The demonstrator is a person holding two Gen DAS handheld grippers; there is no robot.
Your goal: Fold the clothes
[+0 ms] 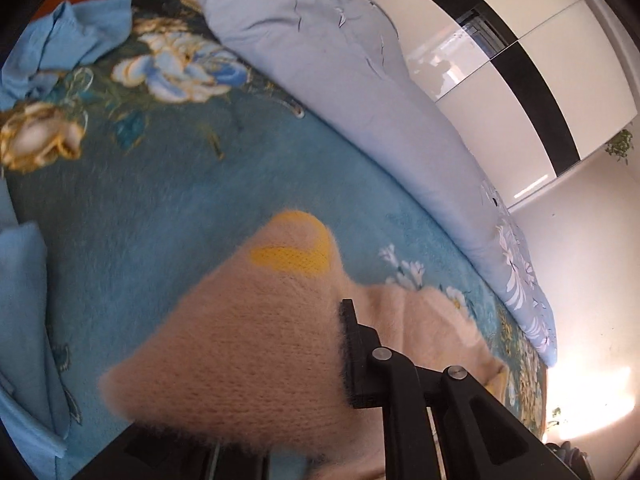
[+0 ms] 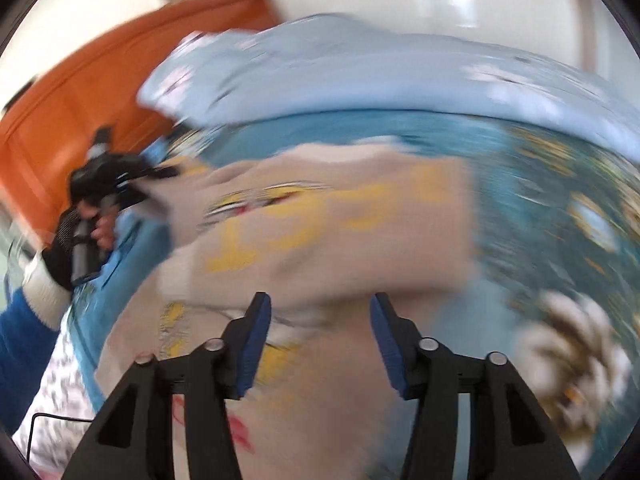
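A bed [image 1: 168,200] fills the room here, spread with a teal blanket printed with big cream and gold flowers, and beyond it stands a glossy white wardrobe [image 1: 532,92] with a dark stripe.

Nearest in the left wrist view, the left claw [image 1: 344,356] is pinching a fold of the fuzzy beige sweater [image 1: 240,344]; only one black finger shows, with the knit bunched against it and covering the other. The lifted fold carries a yellow patch and hangs above the blanket, while more of the sweater trails down onto the bed toward the edge nearest the floor. A blue garment [image 1: 24,300] lies at the left side of the bed, and another crumpled blue cloth [image 1: 68,44] sits farther off toward the headboard. A pale grey-blue quilt [image 1: 328,68] with white flowers is heaped along the far edge of the bed.

The right wrist view is heavily blurred. The right claw [image 2: 320,340] is spread wide, its blue pads [image 2: 256,344] apart with nothing between them, above the sweater [image 2: 340,232], which lies on the bed with yellow lettering facing up. Farther left, the left claw [image 2: 160,174] grips the sweater's far corner, held by a hand in a black glove [image 2: 60,248]. Behind it rises an orange-brown headboard [image 2: 100,80].
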